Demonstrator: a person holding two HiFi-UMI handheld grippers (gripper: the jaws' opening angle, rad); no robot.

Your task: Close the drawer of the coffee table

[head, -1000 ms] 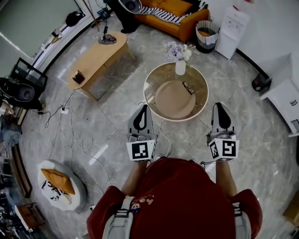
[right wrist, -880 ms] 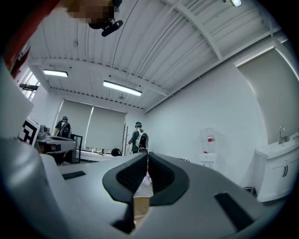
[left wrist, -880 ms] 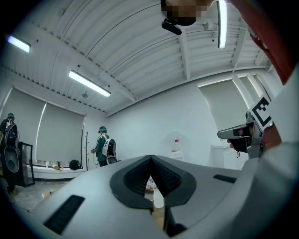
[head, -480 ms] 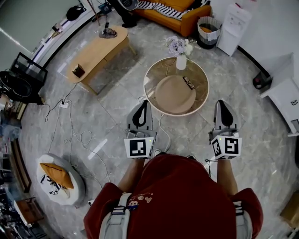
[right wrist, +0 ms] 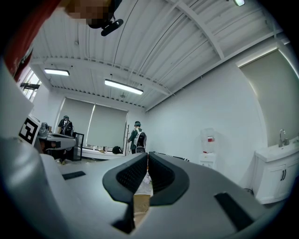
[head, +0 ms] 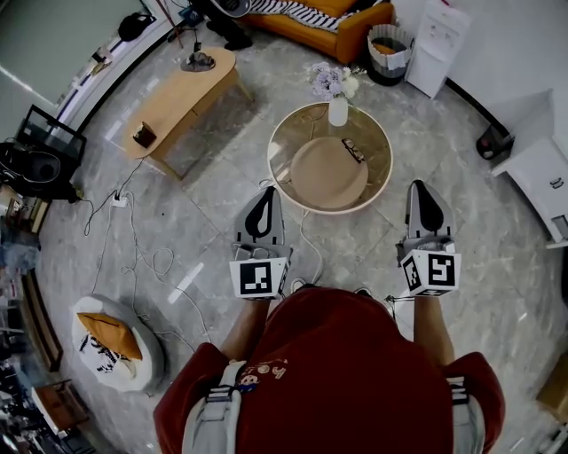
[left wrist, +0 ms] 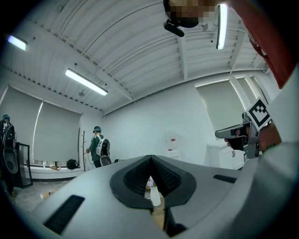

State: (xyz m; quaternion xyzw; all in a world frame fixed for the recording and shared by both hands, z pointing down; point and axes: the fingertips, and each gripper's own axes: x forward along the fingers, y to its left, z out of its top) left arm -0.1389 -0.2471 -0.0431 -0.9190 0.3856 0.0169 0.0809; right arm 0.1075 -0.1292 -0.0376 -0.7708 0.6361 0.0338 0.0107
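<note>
The round coffee table [head: 282, 142] has a glass top over a tan round part [head: 328, 173] and stands on the marble floor just ahead of me. No drawer front shows from above. My left gripper [head: 264, 191] is held level, its tip near the table's near-left edge without touching it. In the left gripper view the left gripper [left wrist: 150, 158] has its jaws meeting at the tip with nothing between them. My right gripper [head: 421, 184] is level to the right of the table, and the right gripper [right wrist: 147, 154] is likewise shut and empty.
A vase of flowers [head: 335, 97] and a small dark object [head: 353, 151] sit on the coffee table. A long wooden table [head: 177, 97], an orange sofa [head: 328, 22], a bin [head: 388, 49], a white cabinet [head: 541, 177], floor cables [head: 142, 257] and a person [left wrist: 99, 149] surround it.
The head view has shifted a little, so the coffee table sits slightly higher in the picture. Both grippers stay level and shut in front of me.
</note>
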